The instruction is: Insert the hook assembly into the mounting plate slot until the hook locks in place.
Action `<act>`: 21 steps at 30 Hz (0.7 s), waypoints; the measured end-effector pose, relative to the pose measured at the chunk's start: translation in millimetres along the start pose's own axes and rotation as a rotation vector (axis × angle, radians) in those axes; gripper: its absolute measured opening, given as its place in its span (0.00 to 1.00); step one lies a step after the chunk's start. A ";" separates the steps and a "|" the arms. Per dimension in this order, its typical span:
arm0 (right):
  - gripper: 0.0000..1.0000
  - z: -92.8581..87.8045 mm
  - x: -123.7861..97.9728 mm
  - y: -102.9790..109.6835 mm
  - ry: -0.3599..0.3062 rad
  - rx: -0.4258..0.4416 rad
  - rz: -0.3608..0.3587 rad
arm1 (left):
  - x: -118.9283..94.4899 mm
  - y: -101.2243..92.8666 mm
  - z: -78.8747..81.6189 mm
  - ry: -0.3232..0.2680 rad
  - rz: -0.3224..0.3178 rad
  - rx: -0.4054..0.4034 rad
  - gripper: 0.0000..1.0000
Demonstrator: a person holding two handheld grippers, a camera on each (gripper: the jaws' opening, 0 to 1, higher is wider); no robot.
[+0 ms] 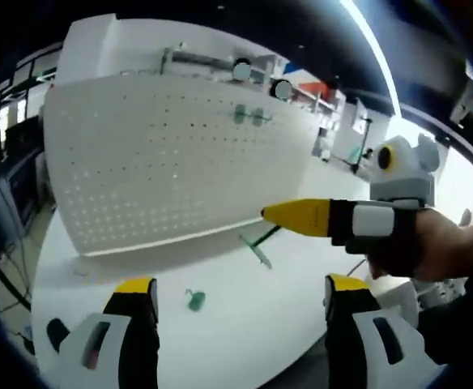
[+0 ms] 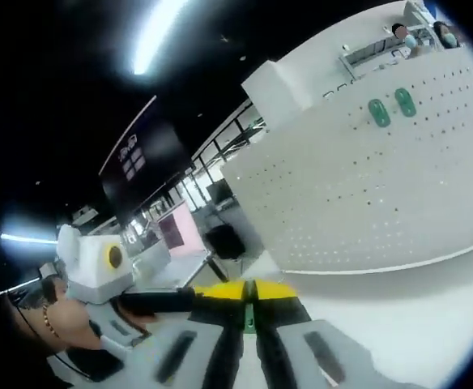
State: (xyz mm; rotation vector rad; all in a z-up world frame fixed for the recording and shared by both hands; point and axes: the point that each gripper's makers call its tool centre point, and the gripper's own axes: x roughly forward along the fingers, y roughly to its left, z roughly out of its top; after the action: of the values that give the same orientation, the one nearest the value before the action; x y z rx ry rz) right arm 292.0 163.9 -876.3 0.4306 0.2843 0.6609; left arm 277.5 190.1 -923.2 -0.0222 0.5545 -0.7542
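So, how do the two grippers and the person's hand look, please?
Each gripper has yellow tips, black jaws and white body panels with dark slots: left gripper, right gripper. The hand on the right gripper wears a black fingerless glove.

Pegboard (image 1: 172, 162) stands upright on desk (image 1: 245, 324), along far edge. Two hooks (image 1: 249, 116) mounted side by side high on pegboard. Loose hook (image 1: 194, 300) lies on desk before pegboard, toward near edge. Long hook (image 1: 259, 247) lies on desk beside it, closer to pegboard foot. Right claw (image 1: 279, 214) above desk, over long hook.
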 end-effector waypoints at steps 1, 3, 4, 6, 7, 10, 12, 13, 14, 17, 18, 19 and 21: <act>0.00 0.1 -0.1 2.4 -0.002 -0.001 0.004 | -0.1 -0.2 1.4 -0.006 0.001 -0.004 0.83; 0.00 -0.3 0.4 8.0 -0.003 0.002 0.019 | 0.0 0.2 3.9 -0.014 0.000 -0.003 0.80; 0.00 -0.9 0.5 11.2 -0.003 0.002 0.025 | -0.2 -0.6 5.9 -0.020 -0.005 -0.004 0.77; 0.00 -1.2 0.6 15.3 -0.006 0.005 0.033 | -1.0 -2.4 9.1 -0.032 -0.021 -0.017 0.70; 0.00 -1.4 0.4 16.5 -0.006 0.008 0.036 | -1.4 -3.1 9.9 -0.036 -0.028 -0.025 0.66; 0.00 -0.5 0.2 20.5 -0.014 0.008 0.045 | -2.3 -4.1 17.0 -0.085 -0.034 -0.077 0.61; 0.00 -0.5 1.1 21.2 -0.011 0.003 0.051 | -2.9 -5.4 16.1 -0.081 -0.047 -0.102 0.56; 0.00 -0.1 1.7 21.1 -0.010 0.005 0.052 | -3.4 -6.9 15.3 -0.076 -0.060 -0.114 0.52; 0.00 1.1 2.0 21.4 -0.016 0.007 0.053 | -3.6 -8.0 14.9 -0.075 -0.065 -0.119 0.46; 0.00 4.6 3.4 23.5 -0.026 -0.006 0.055 | -4.4 -11.9 14.8 -0.076 -0.088 -0.159 0.36; 0.00 5.5 3.6 24.1 -0.030 -0.003 0.056 | -4.7 -13.1 14.9 -0.077 -0.095 -0.166 0.34; 0.00 6.2 3.9 25.1 -0.033 -0.002 0.059 | -5.0 -13.9 15.5 -0.080 -0.101 -0.177 0.32; 0.00 6.0 5.2 28.0 -0.031 -0.011 0.065 | -6.0 -15.2 17.8 -0.094 -0.111 -0.208 0.25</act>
State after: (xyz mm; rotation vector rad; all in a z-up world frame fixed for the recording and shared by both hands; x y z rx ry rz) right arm 283.5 185.3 -858.5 0.4406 0.2384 0.7183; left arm 272.8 179.7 -901.9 -0.2822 0.5431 -0.7967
